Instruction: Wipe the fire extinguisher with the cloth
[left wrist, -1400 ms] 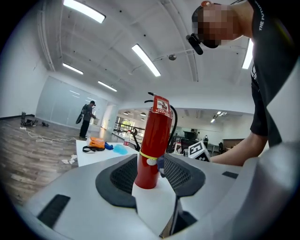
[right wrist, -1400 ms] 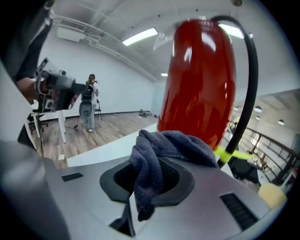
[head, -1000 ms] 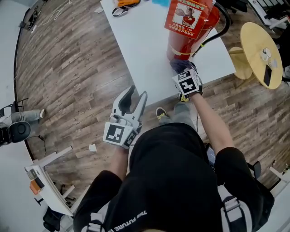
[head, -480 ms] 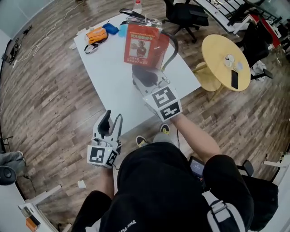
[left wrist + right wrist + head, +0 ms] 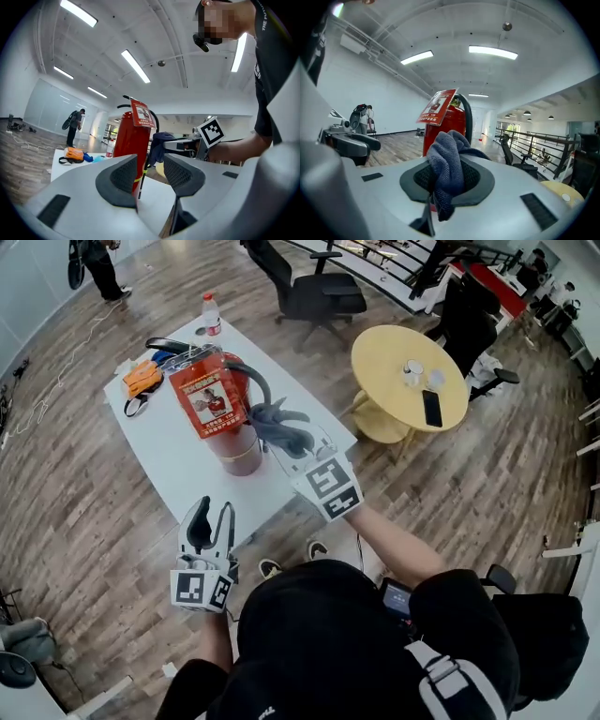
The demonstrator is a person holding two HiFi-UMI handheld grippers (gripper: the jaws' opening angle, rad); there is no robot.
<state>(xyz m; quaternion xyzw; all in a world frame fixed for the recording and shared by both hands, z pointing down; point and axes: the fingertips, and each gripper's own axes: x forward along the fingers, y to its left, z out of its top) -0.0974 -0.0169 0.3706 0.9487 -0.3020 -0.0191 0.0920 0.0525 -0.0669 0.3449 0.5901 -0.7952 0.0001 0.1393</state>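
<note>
Left hand-held gripper [image 5: 212,508] is nearest, jaws apart, nothing between them, hovering off the worktop's [image 5: 178,470] near edge. At its 1 o'clock, the right hand-held gripper [image 5: 287,442] is clamped on a bunched blue-grey cloth [image 5: 279,421]. The cloth is at 3 o'clock of the fire extinguisher [image 5: 242,454], just beside the hose; can't tell if it's touching. The extinguisher is upright on the worktop near that edge, with a loose hang tag [image 5: 206,399] on its front. The cloth looks soft, limp and light, so the pinch on a fold should hold. The extinguisher looks heavy, stiff, smooth-painted and tall, so it might tip under a sideways push; the free gripper could best steady it at the neck or handle. Farther off are an orange item [image 5: 142,378] at 11 o'clock and a yellow round table [image 5: 394,395] at 2 o'clock.
</note>
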